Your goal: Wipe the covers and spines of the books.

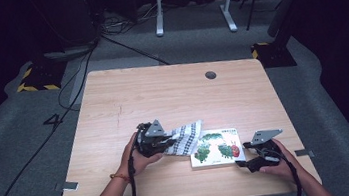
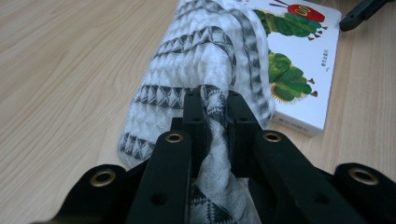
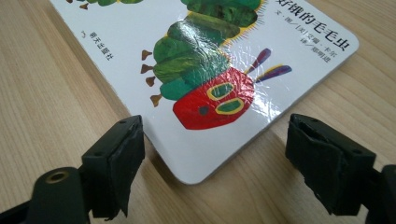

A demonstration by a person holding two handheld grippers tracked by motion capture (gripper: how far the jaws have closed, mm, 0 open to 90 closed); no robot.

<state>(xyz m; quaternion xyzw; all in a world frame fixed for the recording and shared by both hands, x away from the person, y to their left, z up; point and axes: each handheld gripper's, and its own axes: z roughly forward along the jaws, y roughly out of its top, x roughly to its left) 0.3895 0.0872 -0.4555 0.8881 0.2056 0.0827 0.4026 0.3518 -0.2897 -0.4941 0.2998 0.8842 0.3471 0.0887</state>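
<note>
Wooden counter (image 1: 162, 94), two items. Patterned black-and-white cloth (image 1: 185, 138): near centre, its right end draped over the left edge of the picture book. Left gripper (image 2: 215, 109): jaws pressed together, pinching the cloth's left end. Caterpillar picture book (image 1: 217, 147): flat, near right. Right gripper (image 3: 212, 149): jaws spread either side of the book's near right corner, not touching it.

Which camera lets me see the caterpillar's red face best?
The right gripper view: the caterpillar's red face is big and sharp on the book, with both eyes clear. The left gripper view shows it small at the top edge. In the high view it is only a tiny red spot.
</note>
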